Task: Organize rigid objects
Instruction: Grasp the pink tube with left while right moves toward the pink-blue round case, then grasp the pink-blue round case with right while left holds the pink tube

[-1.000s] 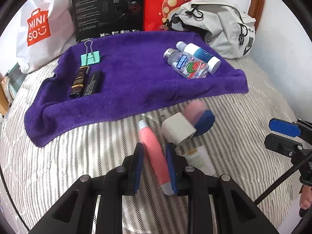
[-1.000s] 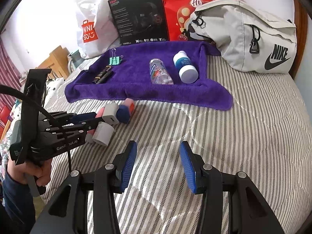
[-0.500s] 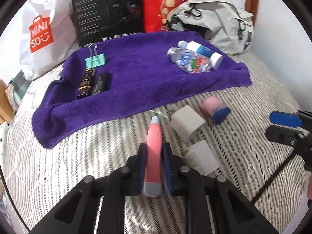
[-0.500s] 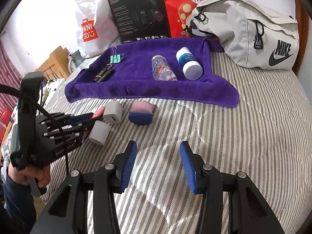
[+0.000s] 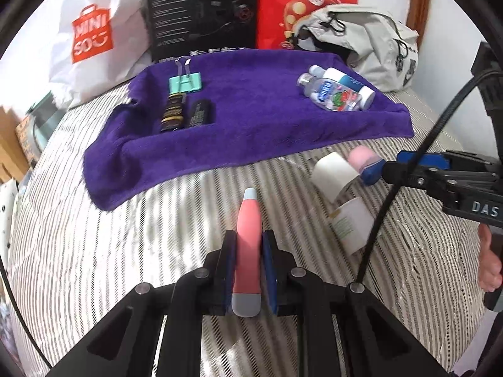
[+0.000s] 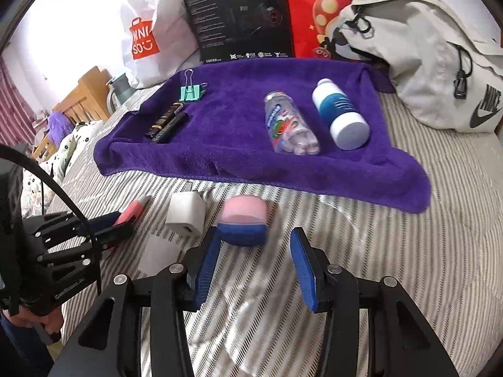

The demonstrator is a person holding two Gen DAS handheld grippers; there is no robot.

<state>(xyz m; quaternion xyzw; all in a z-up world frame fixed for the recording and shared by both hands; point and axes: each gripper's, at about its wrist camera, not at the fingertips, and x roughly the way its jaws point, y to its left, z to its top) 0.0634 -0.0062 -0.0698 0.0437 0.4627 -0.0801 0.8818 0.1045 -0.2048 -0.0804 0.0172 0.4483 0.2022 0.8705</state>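
My left gripper is shut on a pink tube with grey ends, held just above the striped bedcover. In the right wrist view my right gripper is open, its fingers just short of a pink and blue case. Beside that case lie a white charger plug and a white tube. On the purple towel rest a clear bottle, a white and blue bottle, two dark tubes and a green binder clip.
A grey Nike bag sits at the towel's far right. A black box, a red bag and a white Miniso bag stand behind it. A wooden bed frame is at the left. A hand holds the right gripper.
The left gripper shut on the pink tube and lifted it off the bed. The pink and blue case rolled right. The right gripper moved forward up to the case.
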